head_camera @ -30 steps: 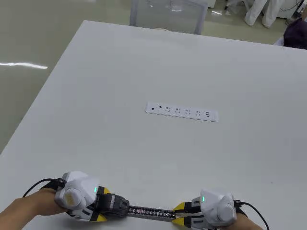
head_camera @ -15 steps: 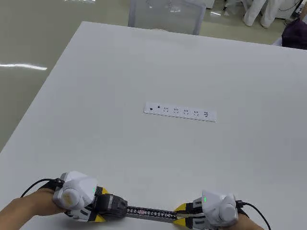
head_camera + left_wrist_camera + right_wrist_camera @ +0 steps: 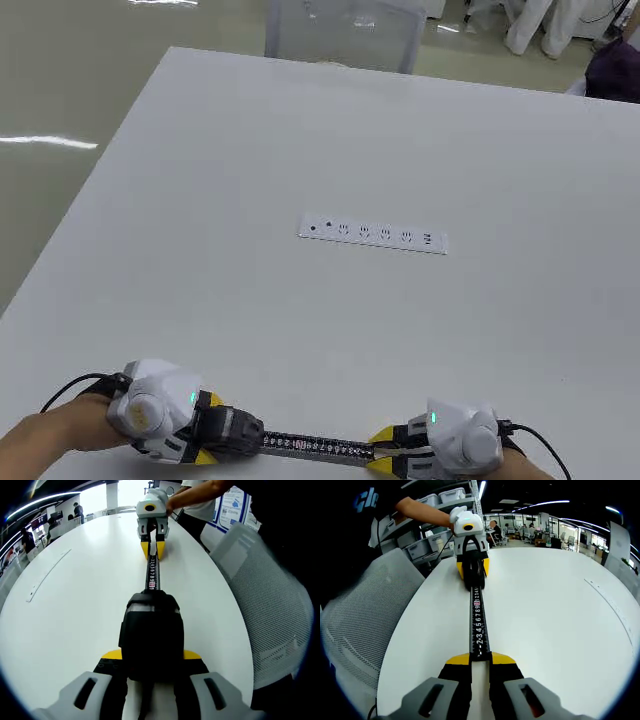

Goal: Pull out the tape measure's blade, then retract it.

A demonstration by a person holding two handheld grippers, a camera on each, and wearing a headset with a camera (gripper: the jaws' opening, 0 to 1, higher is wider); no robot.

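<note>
The blade (image 3: 478, 615) reads 2 through 9, further digits blurred. Left gripper (image 3: 151, 662) clamps the tape measure (image 3: 152, 630); right gripper (image 3: 480, 661) pinches the blade's tip, hiding it.

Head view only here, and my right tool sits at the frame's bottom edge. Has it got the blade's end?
Observer: Yes. The right tool is shut on the blade at its end; the printed numbers begin right at the jaws.
Operator: And the case?
Observer: The left tool clamps the black case between its jaws.
Operator: Anything beside me?
Observer: A grey mesh chair stands close by the table edge.
</note>
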